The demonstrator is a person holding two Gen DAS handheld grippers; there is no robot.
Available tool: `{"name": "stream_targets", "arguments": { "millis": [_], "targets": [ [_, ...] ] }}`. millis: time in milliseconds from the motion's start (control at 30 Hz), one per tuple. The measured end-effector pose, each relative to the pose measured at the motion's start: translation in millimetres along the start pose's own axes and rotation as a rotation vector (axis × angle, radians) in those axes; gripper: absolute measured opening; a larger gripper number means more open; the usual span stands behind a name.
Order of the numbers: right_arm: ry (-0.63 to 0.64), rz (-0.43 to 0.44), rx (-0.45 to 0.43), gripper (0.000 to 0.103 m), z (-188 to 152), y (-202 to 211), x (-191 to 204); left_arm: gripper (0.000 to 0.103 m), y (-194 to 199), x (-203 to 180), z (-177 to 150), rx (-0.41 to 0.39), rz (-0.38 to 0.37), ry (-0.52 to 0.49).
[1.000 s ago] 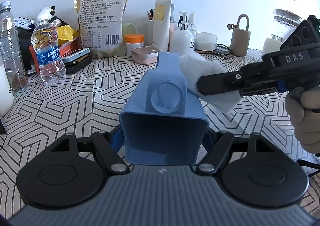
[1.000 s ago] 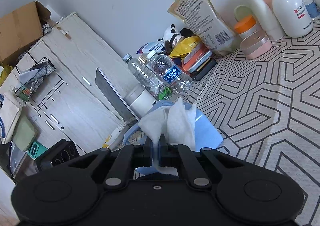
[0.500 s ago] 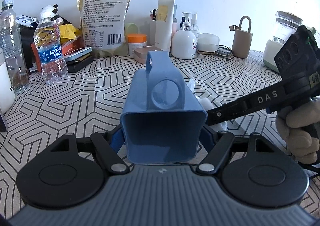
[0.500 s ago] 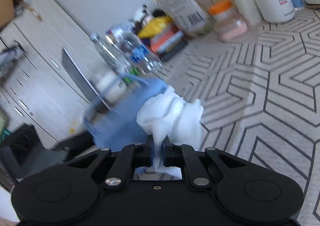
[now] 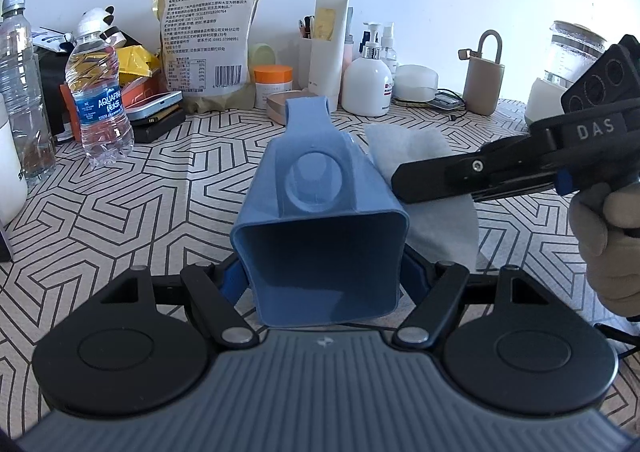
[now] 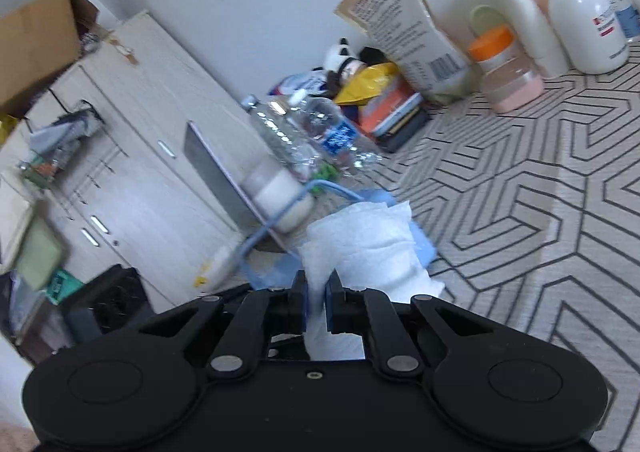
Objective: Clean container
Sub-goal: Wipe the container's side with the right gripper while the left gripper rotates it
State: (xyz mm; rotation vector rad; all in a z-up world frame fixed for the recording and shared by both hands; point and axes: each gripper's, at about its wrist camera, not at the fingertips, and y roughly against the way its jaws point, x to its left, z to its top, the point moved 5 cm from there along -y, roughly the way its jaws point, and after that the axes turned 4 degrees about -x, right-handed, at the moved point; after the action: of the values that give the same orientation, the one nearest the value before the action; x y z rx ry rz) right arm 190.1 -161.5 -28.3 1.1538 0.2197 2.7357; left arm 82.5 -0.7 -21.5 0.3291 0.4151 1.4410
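A blue plastic container [image 5: 320, 180] with a loop handle lies on its side above the patterned table, mouth toward the left wrist camera. My left gripper [image 5: 322, 276] is shut on its walls near the mouth. From the right comes my right gripper [image 5: 400, 182], held by a gloved hand [image 5: 608, 236] and shut on a white tissue [image 5: 404, 140]. The tissue lies against the container's right outer wall. In the right wrist view the tissue [image 6: 360, 236] bulges out from the right gripper [image 6: 316, 284], with the blue container [image 6: 424, 248] behind it.
Along the wall stand a water bottle [image 5: 98, 100], a large food bag [image 5: 206, 32], an orange-lidded jar [image 5: 273, 86], a white pump bottle [image 5: 368, 80], a beige lock-shaped holder [image 5: 484, 80] and a glass kettle [image 5: 560, 68]. The tablecloth [image 5: 160, 192] spreads to the left.
The right gripper dipped low beside the container with the tissue, then came back up along its right wall. The left gripper kept its hold and barely shifted.
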Motion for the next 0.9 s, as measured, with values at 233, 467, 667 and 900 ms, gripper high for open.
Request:
{"name": "stream_targets", "arguments": {
  "millis": [233, 467, 667, 900],
  "targets": [
    [-0.019, 0.011, 0.005, 0.014, -0.6, -2.0, -1.0, 0.074, 1.3, -0.2, -0.5, -0.001, 0.004, 0.002],
    [-0.035, -0.100, 0.052, 0.014, -6.7, -10.0, -15.0, 0.075, 2.8, 0.7, -0.8, -0.006, 0.009, 0.003],
    [-0.014, -0.119, 0.063, 0.014, -8.2, -10.1, -14.1, 0.075, 2.8, 0.6, -1.3, -0.002, 0.007, 0.004],
    [0.002, 0.003, 0.030, 0.014, -4.2, -4.6, 3.3, 0.075, 2.5, 3.4, -1.4, 0.001, 0.012, 0.021]
  ]
}}
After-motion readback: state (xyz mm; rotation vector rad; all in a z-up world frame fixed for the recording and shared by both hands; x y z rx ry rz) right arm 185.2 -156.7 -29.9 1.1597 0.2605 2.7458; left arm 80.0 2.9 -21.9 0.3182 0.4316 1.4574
